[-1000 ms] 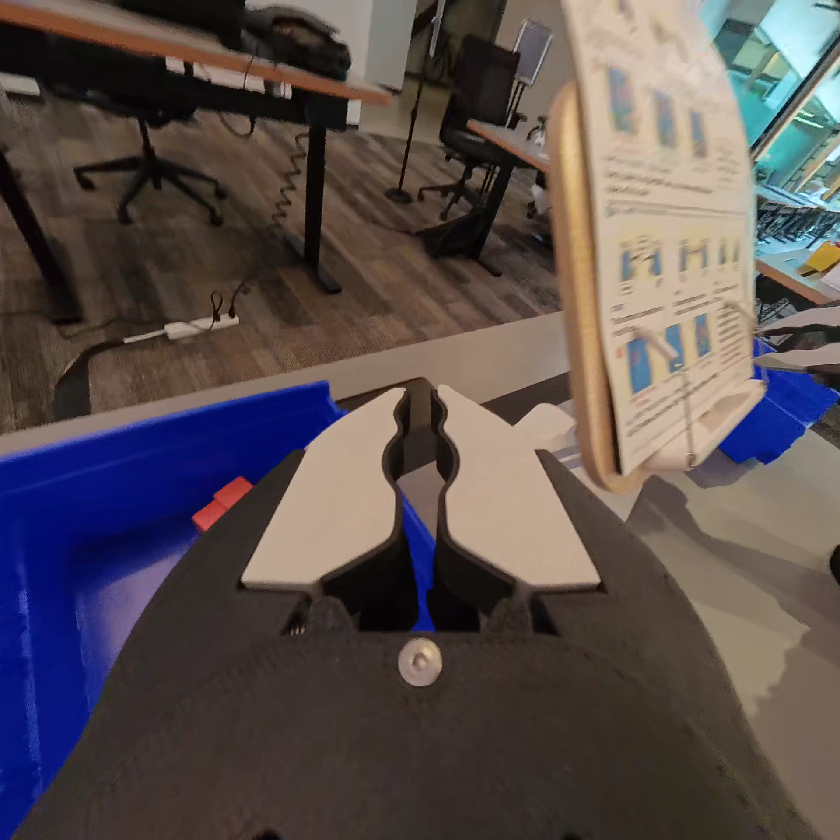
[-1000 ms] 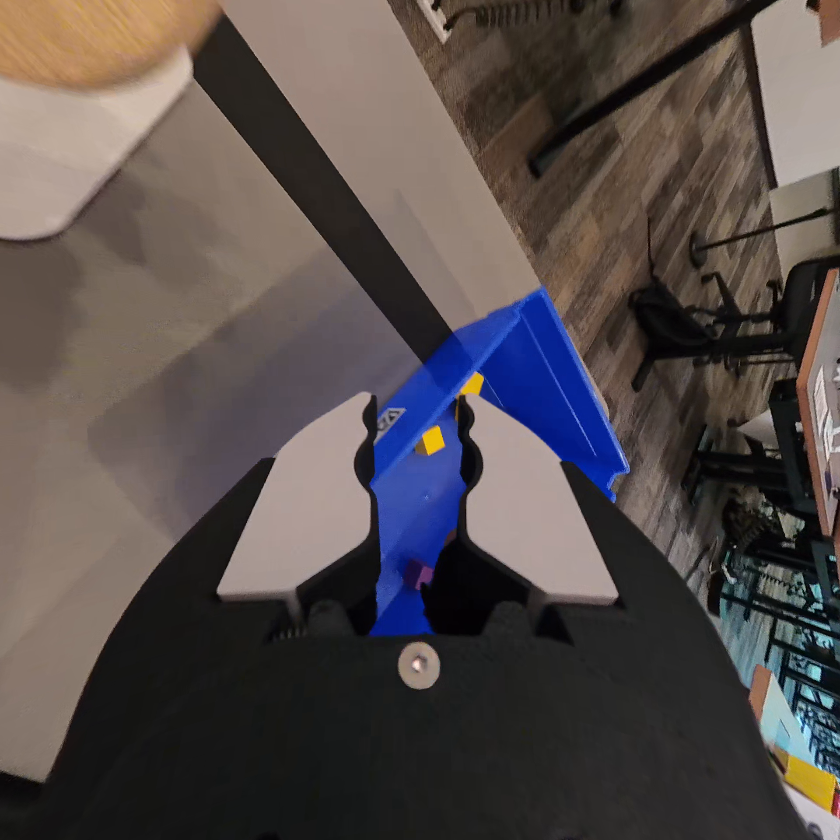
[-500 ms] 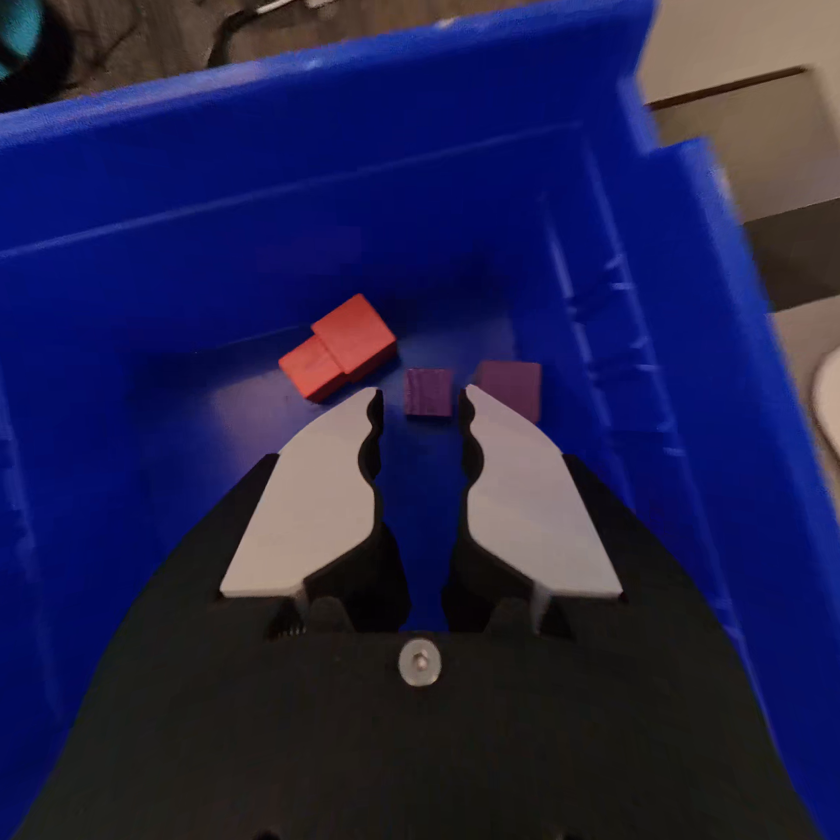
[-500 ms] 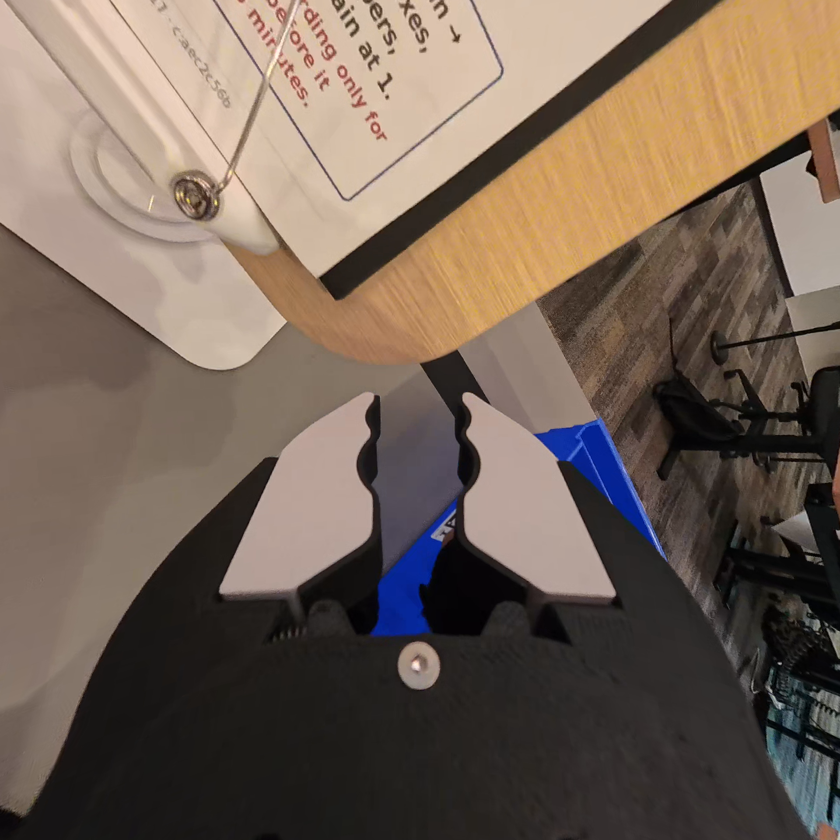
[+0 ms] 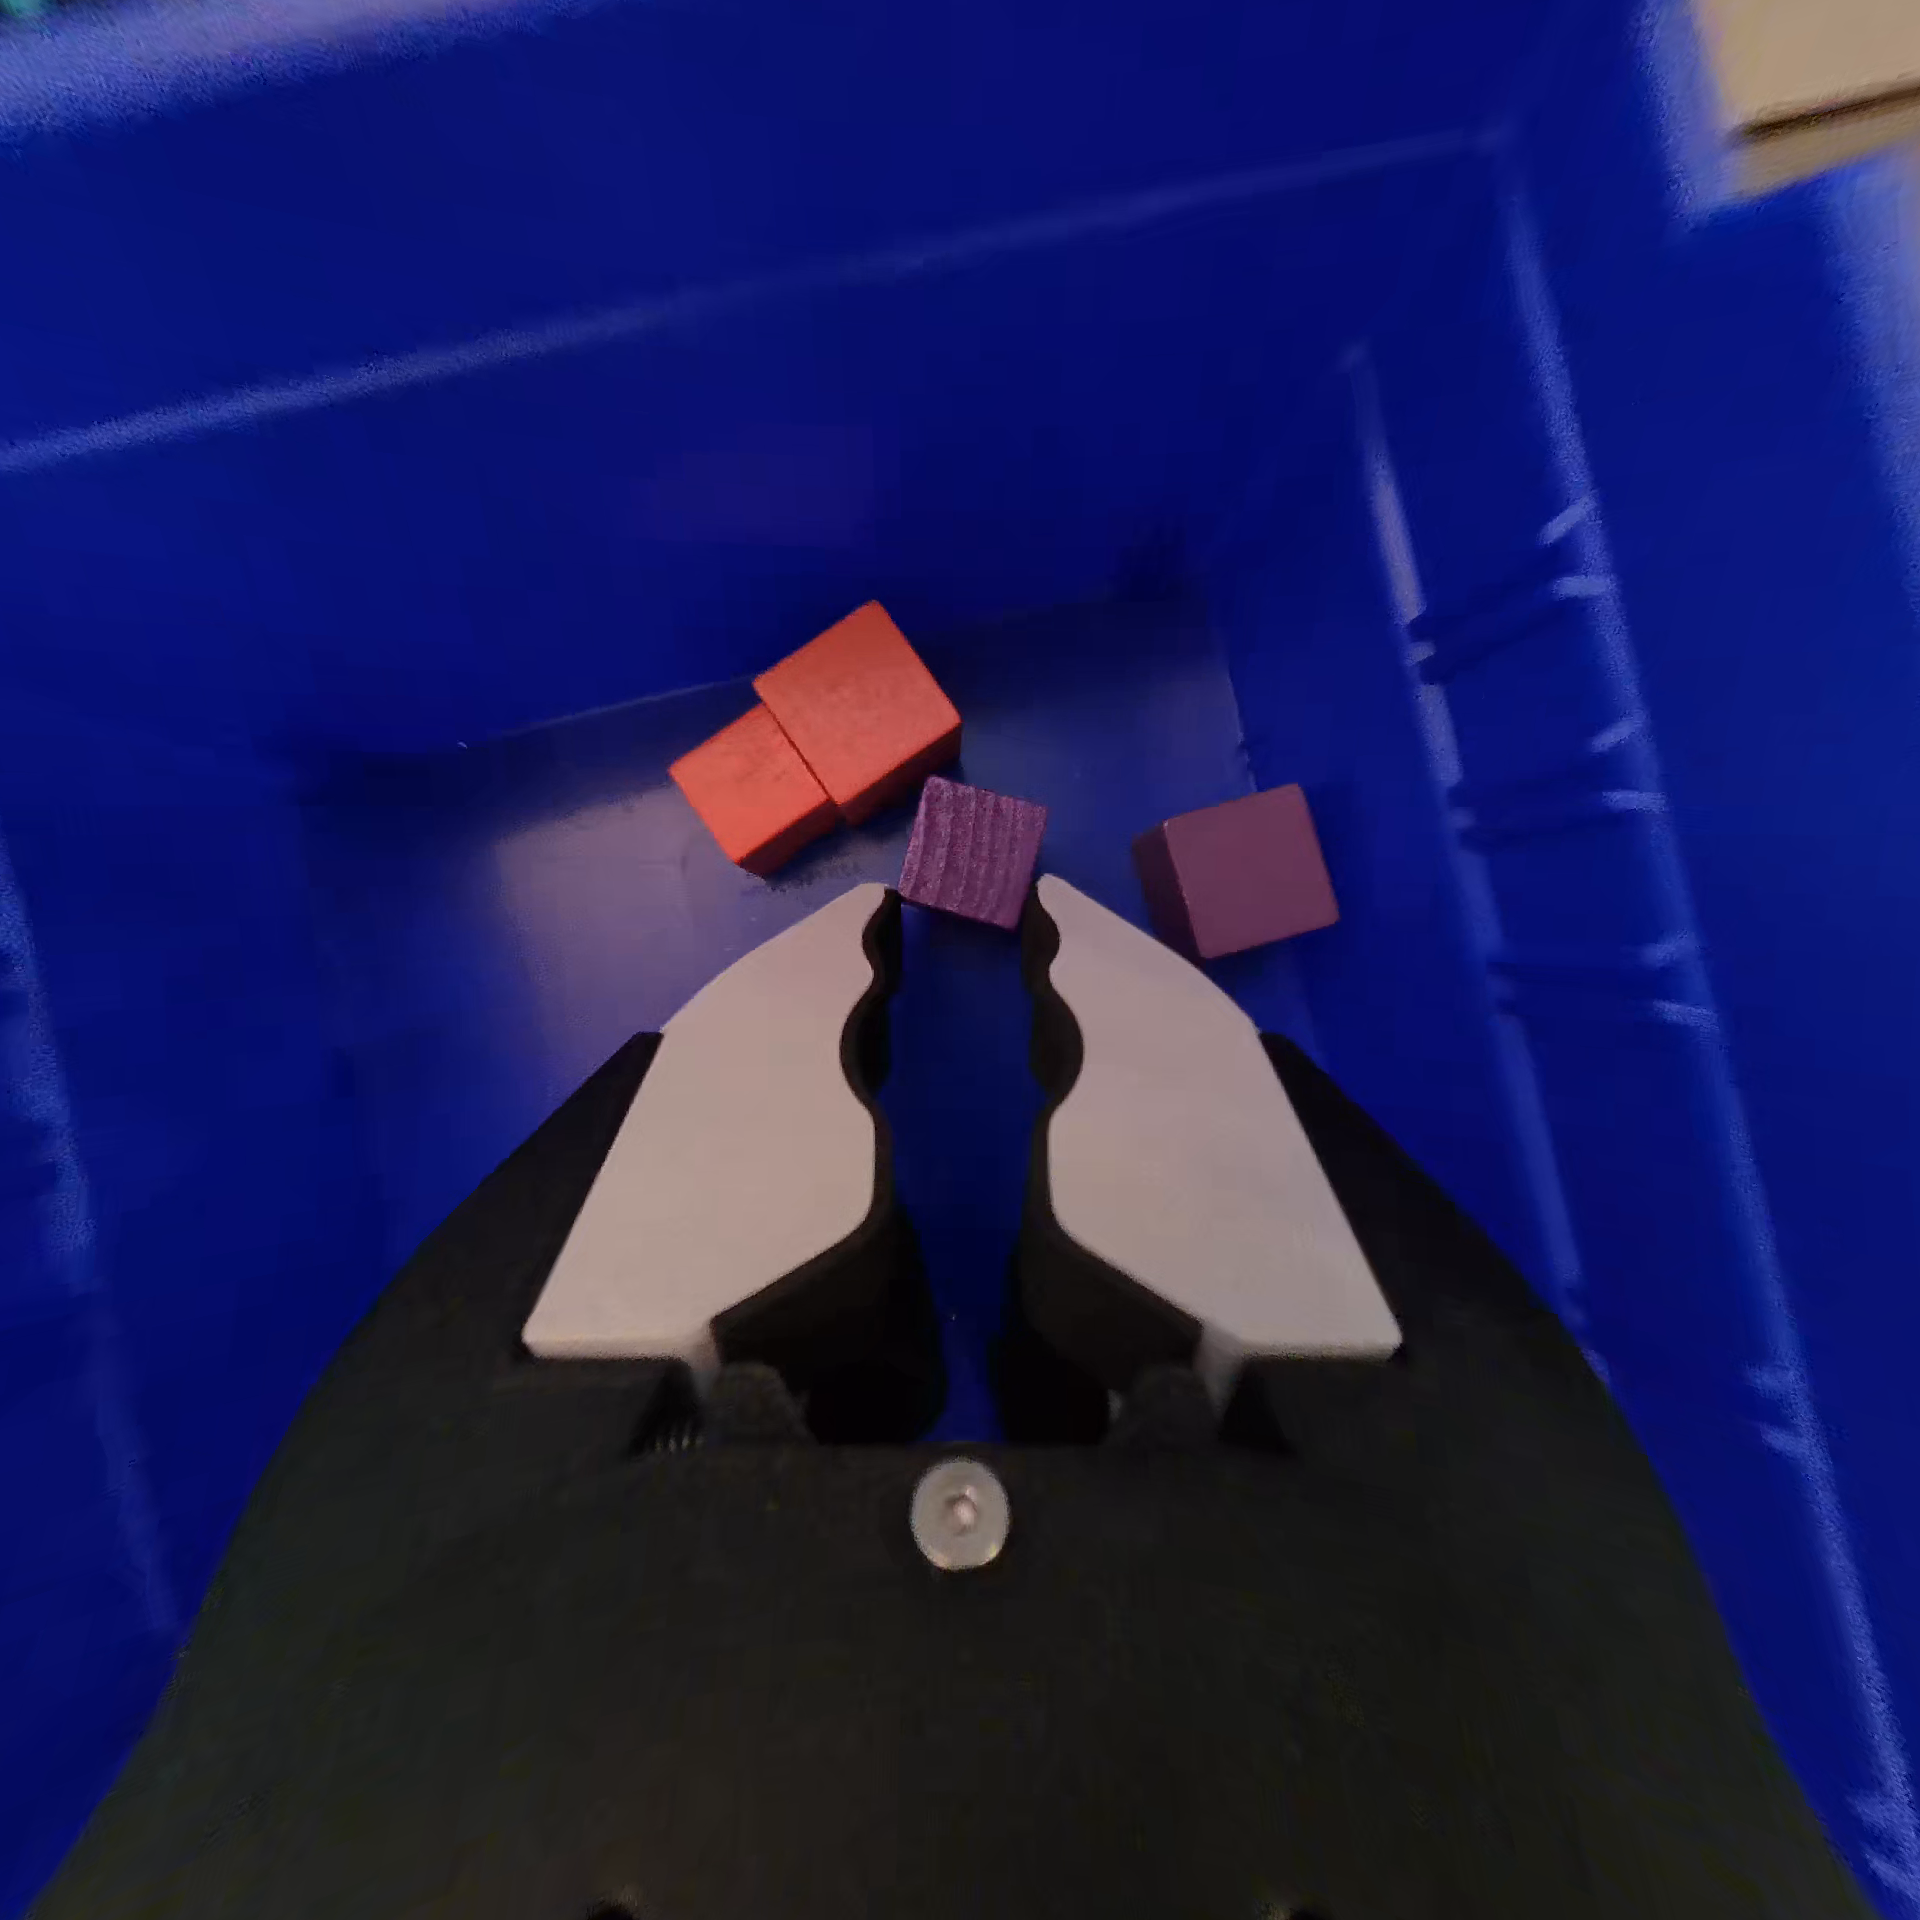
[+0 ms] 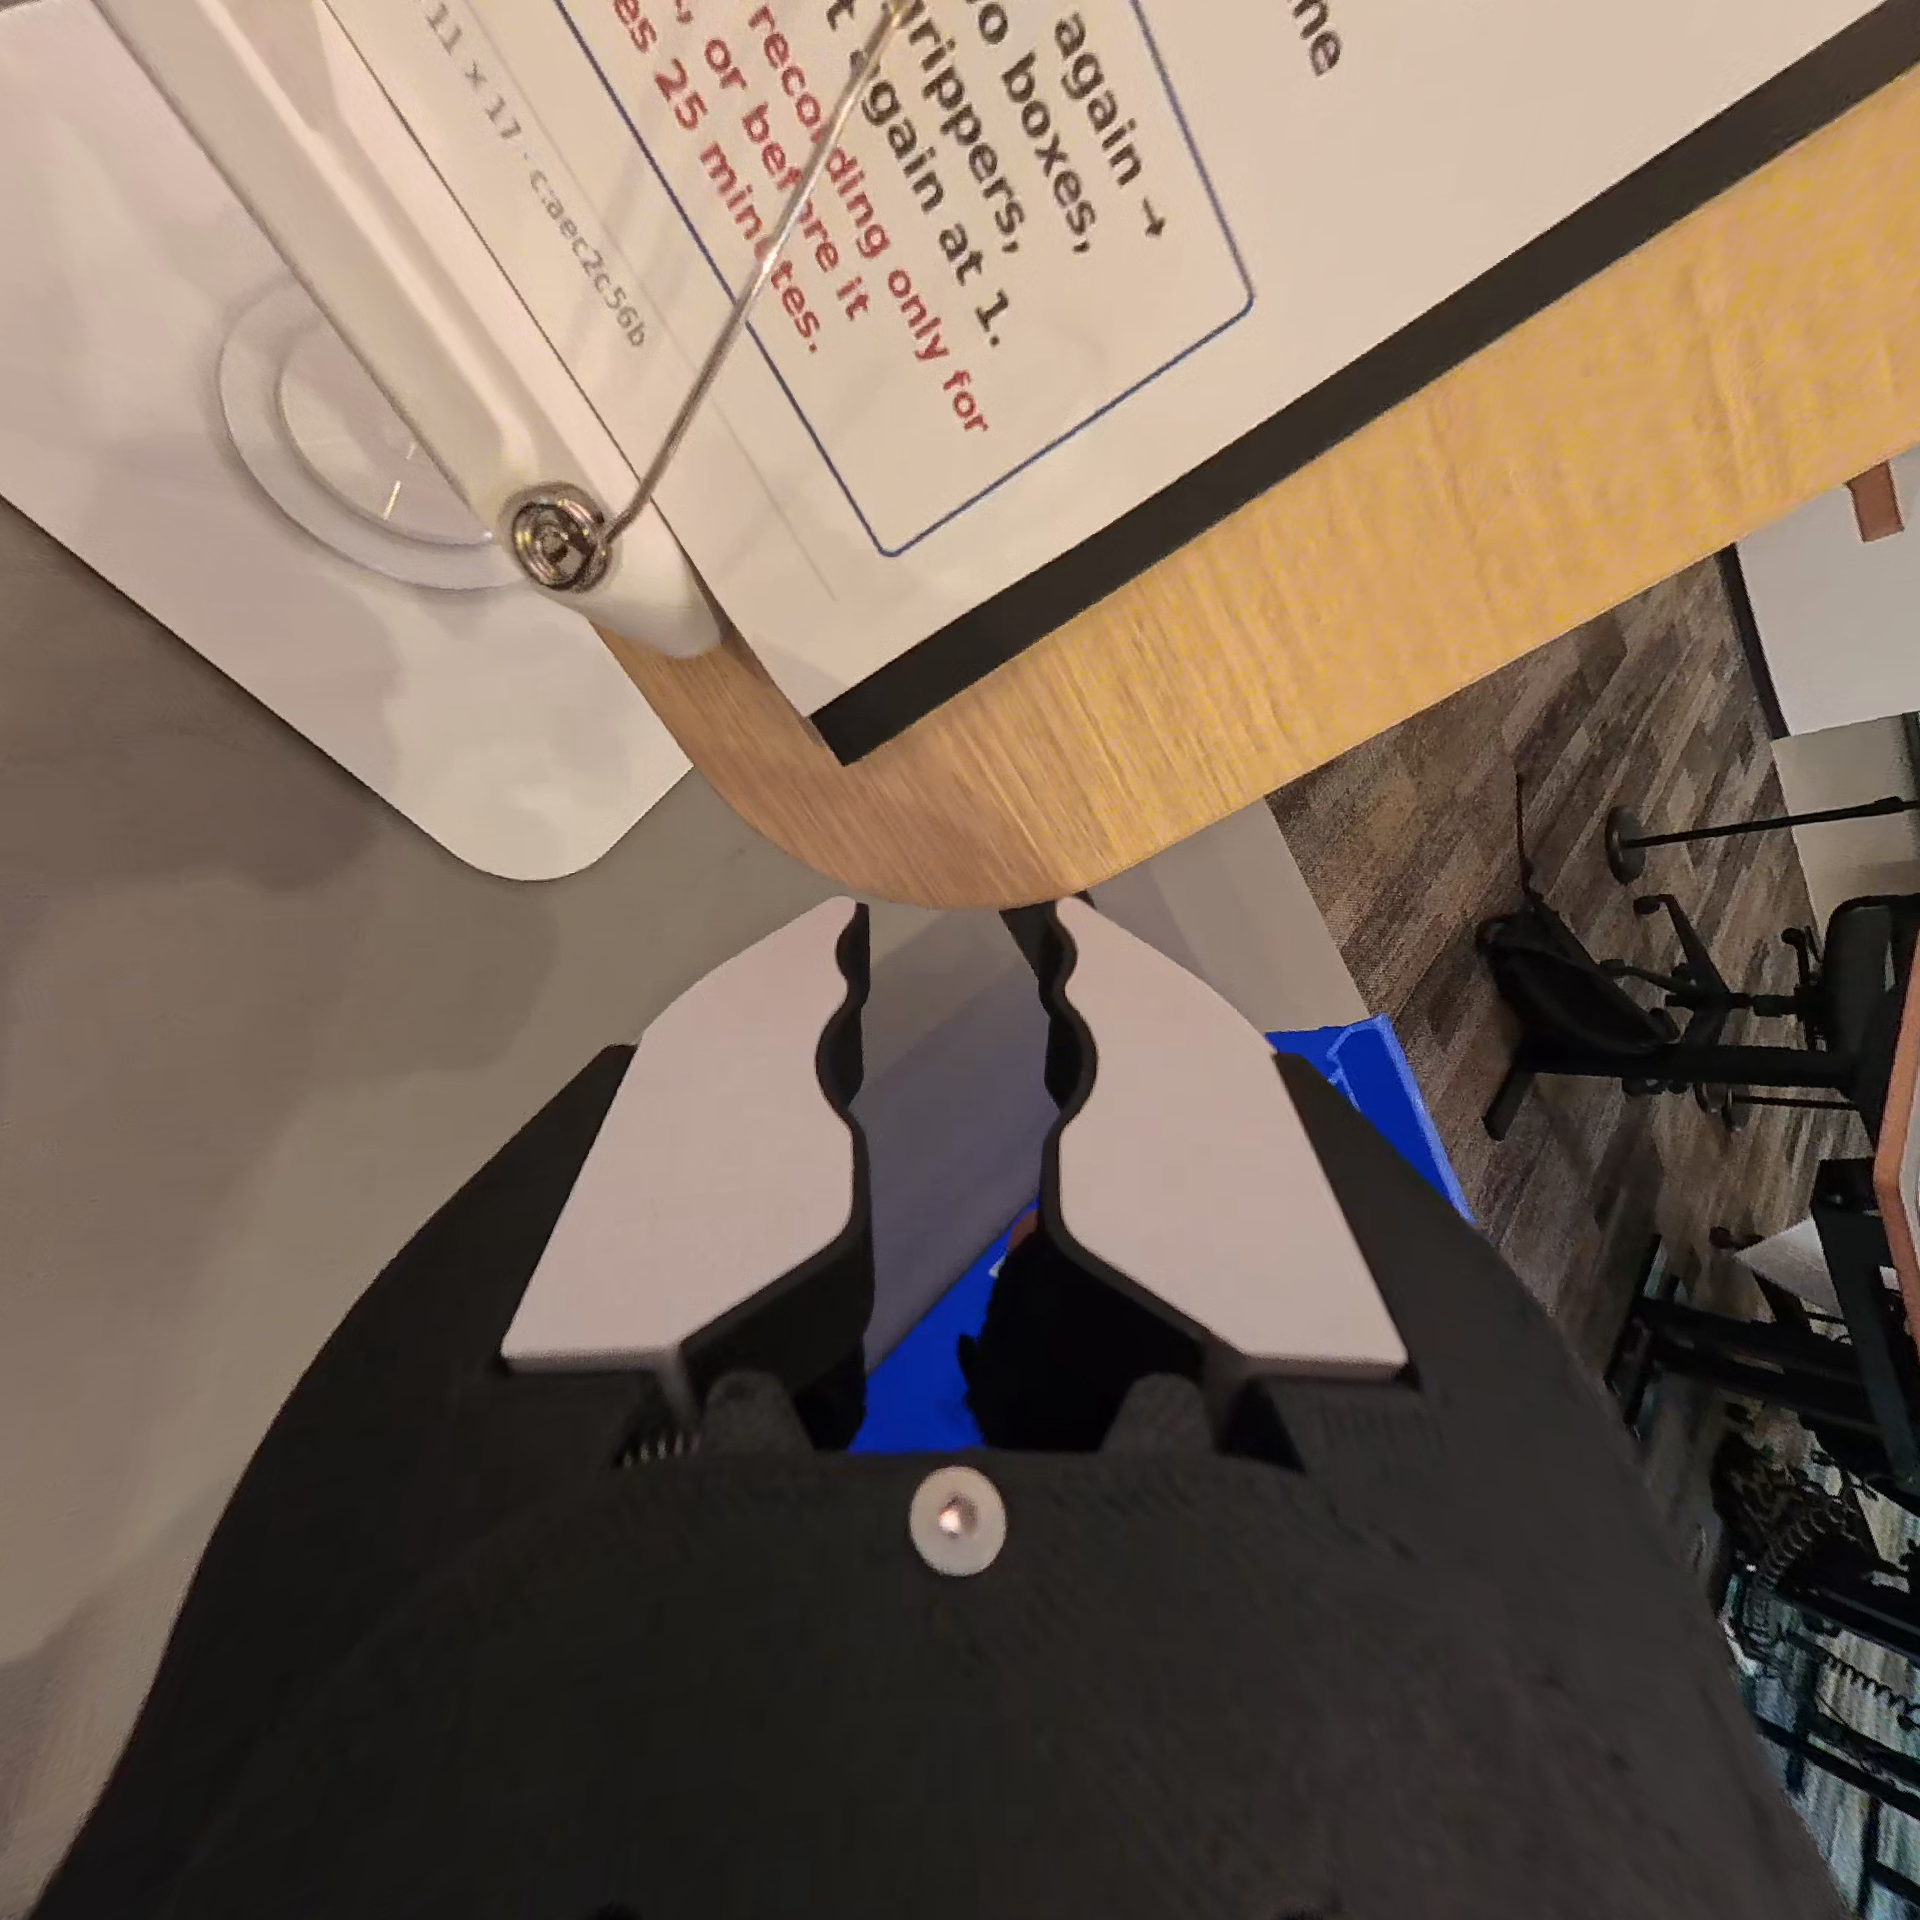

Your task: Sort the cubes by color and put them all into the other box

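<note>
Blue bin (image 5: 727, 312) walls (red cubes (image 5: 821, 727) behind)

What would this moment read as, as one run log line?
left gripper: jaws open, tips at small purple cube in blue bin | right gripper: jaws open, nothing held, over grey table
</note>
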A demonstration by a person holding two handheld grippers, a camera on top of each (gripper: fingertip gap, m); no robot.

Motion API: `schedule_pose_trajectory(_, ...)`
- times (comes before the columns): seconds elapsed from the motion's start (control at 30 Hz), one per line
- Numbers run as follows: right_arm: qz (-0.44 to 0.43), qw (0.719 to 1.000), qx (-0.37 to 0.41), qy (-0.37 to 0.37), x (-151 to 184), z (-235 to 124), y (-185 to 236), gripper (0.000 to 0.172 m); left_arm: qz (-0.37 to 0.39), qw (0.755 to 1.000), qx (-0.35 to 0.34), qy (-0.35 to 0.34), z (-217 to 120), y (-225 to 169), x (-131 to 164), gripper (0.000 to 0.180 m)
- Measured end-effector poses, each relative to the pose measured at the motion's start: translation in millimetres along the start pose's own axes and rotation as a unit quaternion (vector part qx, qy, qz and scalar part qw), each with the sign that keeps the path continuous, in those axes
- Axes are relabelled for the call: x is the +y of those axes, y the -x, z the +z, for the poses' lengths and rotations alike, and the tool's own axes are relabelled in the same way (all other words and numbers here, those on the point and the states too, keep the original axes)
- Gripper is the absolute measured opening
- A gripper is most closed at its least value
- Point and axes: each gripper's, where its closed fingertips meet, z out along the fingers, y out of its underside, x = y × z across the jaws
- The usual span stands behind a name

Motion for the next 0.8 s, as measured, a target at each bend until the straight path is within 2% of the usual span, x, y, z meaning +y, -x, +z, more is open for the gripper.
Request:
schedule_pose_trajectory(0.03,-0.002,1.000,0.004,-0.004,-2,-2,-1,0.031,-0.005,1.000,0.007,-0.018,-8,0,-5,0.023)
schedule_pose_trajectory(0.13,-0.004,1.000,0.018,-0.011,-4,-11,-6,0.031,-0.033,0.994,0.058,-0.087,-43,-9,-27,0.023)
schedule_pose_trajectory(0.27,-0.003,0.997,0.057,-0.049,-16,-34,-21,0.031,-0.031,0.971,0.128,-0.199,-126,-33,-64,0.022)
schedule_pose_trajectory(0.37,-0.040,0.985,0.094,-0.137,-48,-61,-23,0.033,-0.001,0.939,0.192,-0.286,-197,-73,-88,0.022)
schedule_pose_trajectory(0.5,-0.100,0.946,0.120,-0.284,-102,-101,0,0.033,0.065,0.882,0.308,-0.351,-269,-157,-98,0.022)
schedule_pose_trajectory(0.63,-0.138,0.904,0.122,-0.386,-143,-123,37,0.034,0.117,0.817,0.446,-0.345,-299,-251,-87,0.022)
schedule_pose_trajectory(0.8,-0.171,0.877,0.151,-0.423,-167,-119,67,0.043,0.151,0.750,0.573,-0.294,-302,-343,-61,0.022)
